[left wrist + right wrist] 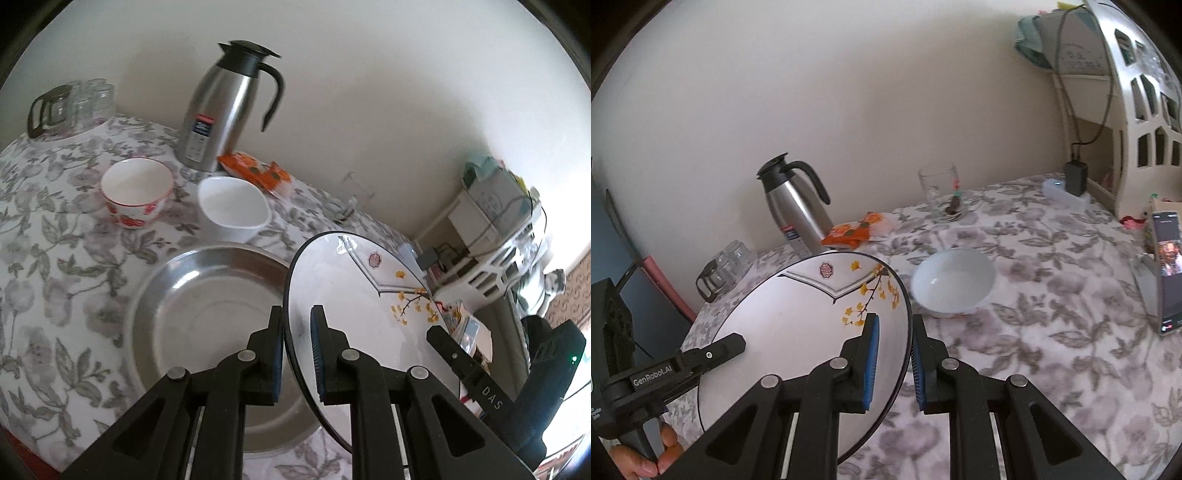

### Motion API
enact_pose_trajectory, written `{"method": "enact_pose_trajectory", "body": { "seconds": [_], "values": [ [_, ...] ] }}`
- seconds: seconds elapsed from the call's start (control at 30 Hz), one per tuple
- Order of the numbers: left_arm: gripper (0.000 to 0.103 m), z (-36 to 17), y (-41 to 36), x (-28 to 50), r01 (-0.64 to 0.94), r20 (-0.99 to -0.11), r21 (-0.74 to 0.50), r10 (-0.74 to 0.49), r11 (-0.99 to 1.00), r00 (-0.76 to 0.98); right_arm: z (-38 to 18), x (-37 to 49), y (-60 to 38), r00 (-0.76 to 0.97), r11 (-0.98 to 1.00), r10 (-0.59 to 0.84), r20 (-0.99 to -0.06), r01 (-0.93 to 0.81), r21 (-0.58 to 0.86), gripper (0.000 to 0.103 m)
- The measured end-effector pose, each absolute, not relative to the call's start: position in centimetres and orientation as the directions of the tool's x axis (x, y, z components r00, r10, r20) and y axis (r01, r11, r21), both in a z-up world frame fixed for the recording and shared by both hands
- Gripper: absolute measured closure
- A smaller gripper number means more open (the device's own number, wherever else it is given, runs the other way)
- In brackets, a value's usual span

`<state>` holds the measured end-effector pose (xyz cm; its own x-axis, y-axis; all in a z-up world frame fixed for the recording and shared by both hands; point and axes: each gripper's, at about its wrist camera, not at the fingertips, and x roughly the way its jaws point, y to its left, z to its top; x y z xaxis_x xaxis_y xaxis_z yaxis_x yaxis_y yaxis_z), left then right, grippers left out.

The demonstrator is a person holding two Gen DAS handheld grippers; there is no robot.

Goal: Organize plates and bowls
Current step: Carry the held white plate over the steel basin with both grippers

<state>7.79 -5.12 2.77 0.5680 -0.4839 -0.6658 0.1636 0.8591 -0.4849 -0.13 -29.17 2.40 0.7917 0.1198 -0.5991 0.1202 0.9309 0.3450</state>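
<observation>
Plate (354, 295): lifted above the counter (55, 229), held on two sides so it stays steady.
Left gripper (297, 354): fingers pinch its 9 o'clock rim.
Right gripper (894, 363): fingers pinch its 3 o'clock rim.
Steel tray (192, 306): just below, maybe the plate's spot.

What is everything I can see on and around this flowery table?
decorated plate: one, white with yellow leaves, held up between both tongs
steel tray: one, silver, on the cloth under the plate
red-patterned bowl: one, white and red, behind the tray
plain bowl: one, white, beside it
thermos jug: one, steel and black, by the wall
snack packet: one, orange, beside the jug
upturned glasses: several, clear, far corner
tall glass: one, clear, near the wall
phone: one, propped upright, screen lit
left tongs: black, blue pads, shut on the plate's rim
right tongs: same, opposite rim
</observation>
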Motion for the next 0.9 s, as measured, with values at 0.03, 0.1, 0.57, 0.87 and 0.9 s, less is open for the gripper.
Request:
{"method": "enact_pose_trajectory", "body": {
  "seconds": [0.03, 0.1, 0.57, 0.87, 0.9],
  "values": [
    [0.089, 2.8, -4.6, 7.9, 0.156, -0.665, -0.488, -0.481, 0.859, 0.572, 2.4, 0.1, -28.8, 0.792, 0.931, 0.125, -0.598, 0.114, 0.346, 0.085],
    [0.089, 3.1, -3.6, 8.0, 0.143, -0.662, -0.492, -0.476, 0.859, 0.579, 2.5, 0.6, -27.8, 0.791, 0.932, 0.136, -0.596, 0.102, 0.349, 0.085],
    [0.089, 2.4, 3.0, 9.9, 0.027, -0.676, -0.529, -0.441, 0.848, 0.590, 1.4, 4.0, -22.0, 0.762, 0.925, 0.216, -0.610, 0.040, 0.378, 0.085],
    [0.089, -0.7, 2.3, 11.1, -0.006, -0.763, -0.469, -0.401, 0.883, 0.507, -0.9, 5.0, -21.7, 0.719, 0.937, 0.190, -0.668, 0.071, 0.342, 0.085],
    [0.089, -1.0, 2.0, 11.2, -0.003, -0.768, -0.462, -0.398, 0.887, 0.501, -1.3, 5.1, -21.9, 0.714, 0.936, 0.186, -0.675, 0.080, 0.343, 0.085]
  ]
}}
